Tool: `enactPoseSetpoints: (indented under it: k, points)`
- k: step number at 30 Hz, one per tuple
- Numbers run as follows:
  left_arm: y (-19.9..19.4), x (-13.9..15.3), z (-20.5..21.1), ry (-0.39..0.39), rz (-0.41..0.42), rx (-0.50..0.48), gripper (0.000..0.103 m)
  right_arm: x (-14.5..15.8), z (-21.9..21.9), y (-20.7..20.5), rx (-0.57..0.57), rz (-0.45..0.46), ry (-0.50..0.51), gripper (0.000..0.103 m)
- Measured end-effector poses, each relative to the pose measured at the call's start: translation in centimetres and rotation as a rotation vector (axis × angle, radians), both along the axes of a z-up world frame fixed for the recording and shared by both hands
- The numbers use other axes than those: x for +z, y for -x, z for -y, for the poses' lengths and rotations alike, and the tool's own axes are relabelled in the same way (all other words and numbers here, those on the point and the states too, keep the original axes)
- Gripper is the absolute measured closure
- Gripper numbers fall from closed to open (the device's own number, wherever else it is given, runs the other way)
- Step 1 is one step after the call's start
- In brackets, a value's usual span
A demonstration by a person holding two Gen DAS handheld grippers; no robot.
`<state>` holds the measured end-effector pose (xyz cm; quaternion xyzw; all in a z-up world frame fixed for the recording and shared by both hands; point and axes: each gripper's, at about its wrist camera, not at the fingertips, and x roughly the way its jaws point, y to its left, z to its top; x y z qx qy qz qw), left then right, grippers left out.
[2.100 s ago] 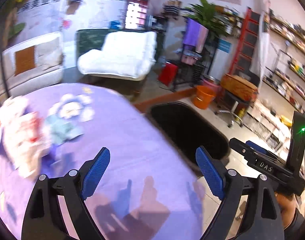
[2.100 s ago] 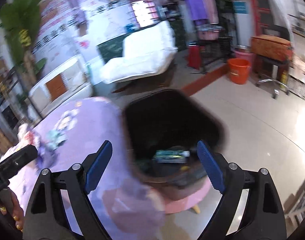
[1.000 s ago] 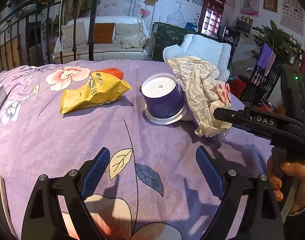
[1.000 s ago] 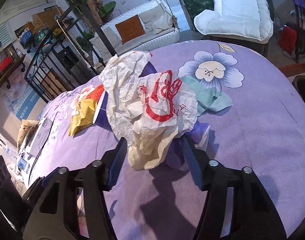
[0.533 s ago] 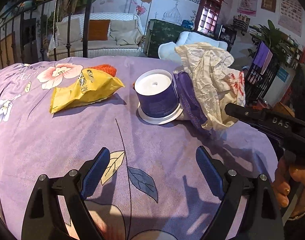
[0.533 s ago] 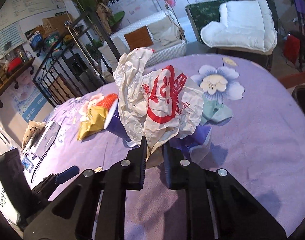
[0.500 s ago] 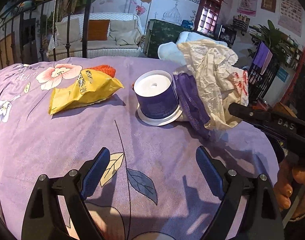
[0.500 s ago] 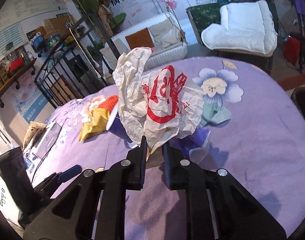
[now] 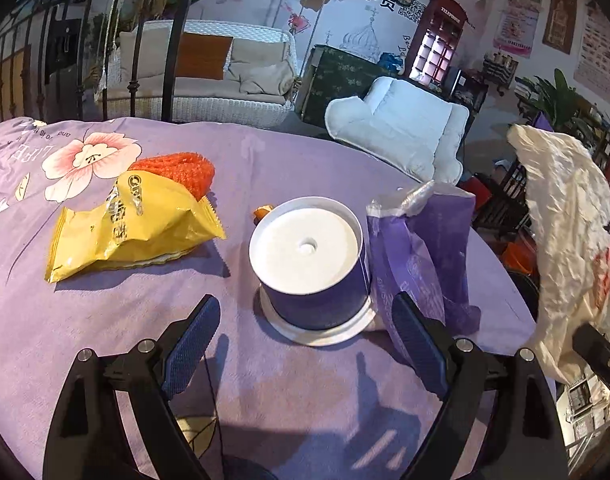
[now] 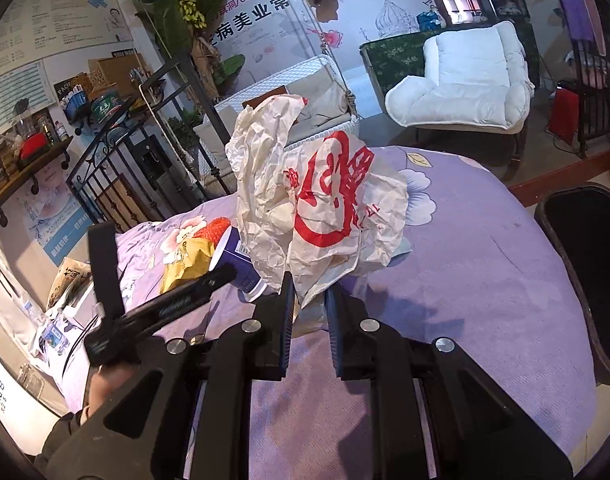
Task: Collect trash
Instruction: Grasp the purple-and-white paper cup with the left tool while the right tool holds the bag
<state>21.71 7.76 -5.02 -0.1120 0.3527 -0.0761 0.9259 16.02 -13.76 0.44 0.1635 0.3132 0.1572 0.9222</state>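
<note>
My right gripper (image 10: 309, 312) is shut on a crumpled white paper bag with red print (image 10: 329, 200) and holds it above the purple tablecloth; the bag also shows in the left wrist view (image 9: 565, 232) at the right. My left gripper (image 9: 305, 344) is open and empty, just in front of an upside-down purple paper cup (image 9: 313, 268). A purple plastic wrapper (image 9: 429, 248) stands right of the cup. A yellow snack bag (image 9: 129, 224) and an orange-red mesh piece (image 9: 181, 170) lie to the left.
A black trash bin (image 10: 585, 248) stands off the table's right edge. The round table has a purple floral cloth (image 9: 105, 320). A white chair (image 9: 401, 128), a wicker sofa (image 9: 209, 80) and a black iron railing (image 10: 137, 152) stand beyond the table.
My right gripper closed on the paper bag and lifted it off the table to the right. My left gripper moved closer to the cup. The purple wrapper is now uncovered.
</note>
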Motion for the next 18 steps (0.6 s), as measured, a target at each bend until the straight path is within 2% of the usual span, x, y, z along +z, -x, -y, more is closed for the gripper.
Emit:
enactPoseSetpoints:
  k: [9,11,13,18]
  points:
    - [-2.9,-0.5,1.1,0.026,-0.002,0.01,0.017,-0.4,2.5,1.1,-0.045,-0.015,-0.014,0.086]
    - [-3.1,-0.6,1.2,0.039,-0.002,0.012,0.027,-0.6,3.1,1.3,-0.055,-0.019,-0.023,0.086]
    - [-3.1,-0.7,1.2,0.039,-0.004,0.024,0.032,-0.8,3.5,1.5,-0.063,-0.024,-0.028,0.086]
    - [-1.7,-0.4,0.5,0.077,0.014,0.048,0.033,-0.9,4.1,1.8,-0.076,-0.026,-0.033,0.086]
